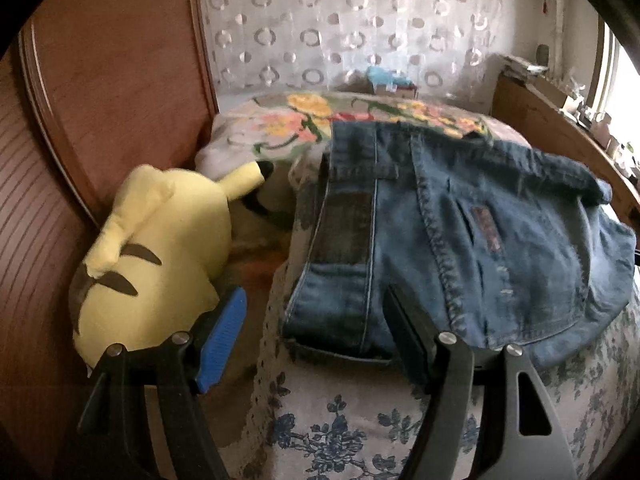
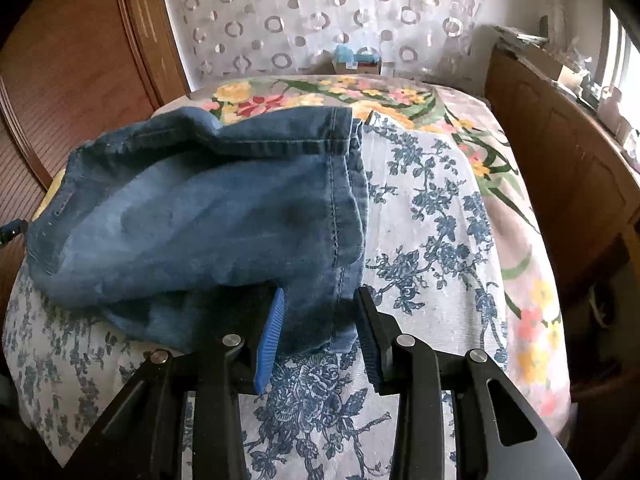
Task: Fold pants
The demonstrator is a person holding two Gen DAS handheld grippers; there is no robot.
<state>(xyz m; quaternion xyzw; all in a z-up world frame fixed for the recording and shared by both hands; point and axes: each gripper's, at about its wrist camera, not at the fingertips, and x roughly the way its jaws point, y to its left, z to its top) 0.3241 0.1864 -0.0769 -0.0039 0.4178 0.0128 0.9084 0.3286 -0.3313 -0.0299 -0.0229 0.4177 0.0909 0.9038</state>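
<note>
Blue denim pants lie folded in a thick stack on the flowered bedspread. In the left wrist view my left gripper stands open and wide over the stack's near left corner. Its blue pad hangs off the bed's edge, and the other finger rests over the denim. In the right wrist view the pants show their folded right end. My right gripper straddles the near right corner of the cloth, which lies flat on the bed between the pads with no pinch showing.
A yellow plush toy lies left of the pants against the wooden headboard. A bright floral blanket covers the bed's far end. A wooden cabinet runs along the right side. Small boxes sit by the patterned curtain.
</note>
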